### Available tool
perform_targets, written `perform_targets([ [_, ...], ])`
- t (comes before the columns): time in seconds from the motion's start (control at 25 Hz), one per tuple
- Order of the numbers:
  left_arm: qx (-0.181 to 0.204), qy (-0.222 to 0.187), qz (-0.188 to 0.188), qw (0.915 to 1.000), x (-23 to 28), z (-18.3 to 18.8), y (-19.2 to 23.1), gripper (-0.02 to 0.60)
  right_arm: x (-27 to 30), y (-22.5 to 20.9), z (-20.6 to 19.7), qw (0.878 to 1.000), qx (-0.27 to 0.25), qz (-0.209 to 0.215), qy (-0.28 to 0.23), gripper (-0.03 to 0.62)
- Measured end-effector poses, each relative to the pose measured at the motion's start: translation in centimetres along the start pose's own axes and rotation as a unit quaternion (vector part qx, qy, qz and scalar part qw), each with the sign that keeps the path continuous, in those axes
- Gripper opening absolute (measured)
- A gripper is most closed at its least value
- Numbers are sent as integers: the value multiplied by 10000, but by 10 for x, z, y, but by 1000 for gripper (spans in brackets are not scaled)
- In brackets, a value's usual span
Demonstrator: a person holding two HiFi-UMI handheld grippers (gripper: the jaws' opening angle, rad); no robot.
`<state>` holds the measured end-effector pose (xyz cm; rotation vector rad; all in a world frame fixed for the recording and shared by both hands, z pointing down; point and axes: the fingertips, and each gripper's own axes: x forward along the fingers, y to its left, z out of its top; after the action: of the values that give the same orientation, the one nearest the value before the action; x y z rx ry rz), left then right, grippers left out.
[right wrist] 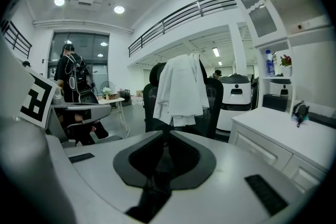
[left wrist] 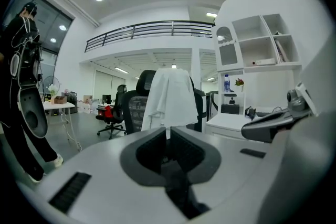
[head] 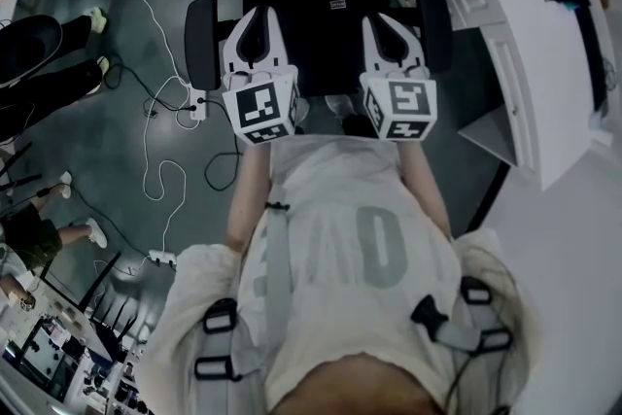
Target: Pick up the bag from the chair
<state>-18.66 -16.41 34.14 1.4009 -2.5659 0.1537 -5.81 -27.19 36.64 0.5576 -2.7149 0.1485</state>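
Observation:
A white cloth bag (left wrist: 170, 94) hangs over the backrest of a black office chair (left wrist: 137, 107), straight ahead of both grippers; the right gripper view has the bag (right wrist: 182, 89) at its centre. From the head view I see the chair (head: 330, 24) from above, with its two armrests. My left gripper (head: 255, 19) and right gripper (head: 391, 26) are held side by side in front of the chair, apart from it. The jaws of each meet at the tips, left gripper (left wrist: 168, 131) and right gripper (right wrist: 167, 132), with nothing between them.
A white desk with drawers (head: 505, 34) stands close on the right, below a white shelf unit (left wrist: 262, 44). White cables (head: 160, 112) and a power strip lie on the floor at left. A person (right wrist: 73, 86) stands at left; other chairs stand beyond.

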Motion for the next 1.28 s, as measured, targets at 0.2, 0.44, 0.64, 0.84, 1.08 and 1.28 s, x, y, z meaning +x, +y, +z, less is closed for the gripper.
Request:
perform_targets([
  [0.2,-268,32,-228,9994,9,-4,-2,188,8,6,-5,9997,124,148,118,228],
  [0.44,-216,157,-285,9992,14,-8,-7,238,16,-2,-9,9996,164,39,248,277],
  [0.64,-225,229,-231,9992,17,-15,-6,244,19,-7,-16,9992,231,10,327,278],
  [0.84,-276,319,-209,9989,20,-23,-4,248,21,-13,-20,9989,264,-54,376,278],
  [1.08,-354,508,-251,9978,44,-44,3,249,48,-28,-26,9983,213,-186,501,278],
  [1.28,-405,791,-142,9959,95,-96,17,247,96,-64,-54,9964,197,-408,717,276],
])
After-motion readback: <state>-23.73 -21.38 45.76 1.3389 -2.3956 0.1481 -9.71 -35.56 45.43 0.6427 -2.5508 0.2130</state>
